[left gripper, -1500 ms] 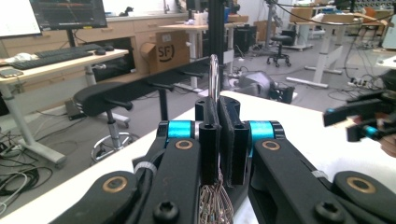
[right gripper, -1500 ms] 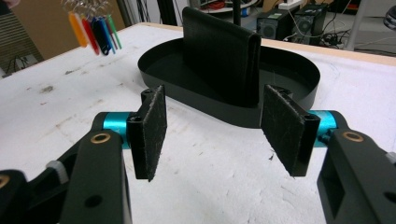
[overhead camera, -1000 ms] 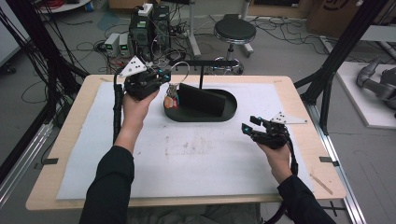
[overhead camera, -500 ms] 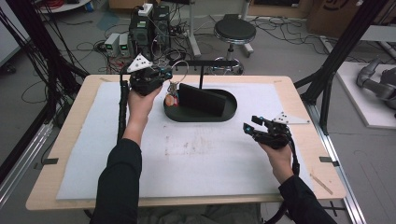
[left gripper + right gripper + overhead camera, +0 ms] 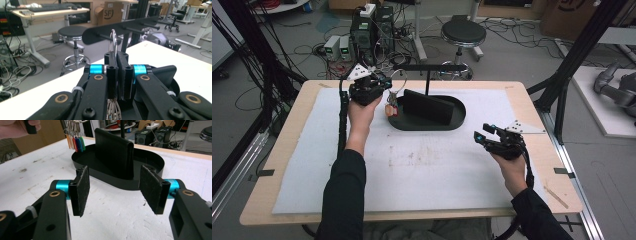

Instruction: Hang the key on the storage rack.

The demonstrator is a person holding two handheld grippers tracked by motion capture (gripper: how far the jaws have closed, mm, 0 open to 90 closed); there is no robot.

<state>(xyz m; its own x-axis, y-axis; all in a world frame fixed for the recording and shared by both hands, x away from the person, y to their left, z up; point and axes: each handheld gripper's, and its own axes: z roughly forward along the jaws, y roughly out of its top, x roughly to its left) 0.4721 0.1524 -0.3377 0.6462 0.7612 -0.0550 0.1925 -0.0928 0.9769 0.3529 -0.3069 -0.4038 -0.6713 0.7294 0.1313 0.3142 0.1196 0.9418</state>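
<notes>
High view showed the left hand-held gripper (image 5: 379,85) clamped on a key ring (image 5: 113,40), keys dangling above the left end of the black tray (image 5: 452,124) on the bench (image 5: 532,105). The ring hung just short of the rack's pegs (image 5: 106,37); judging by that, hooking it remained. The right hand-held gripper (image 5: 113,188) hovered low over the bench, jaws apart and empty, facing the tray.
</notes>
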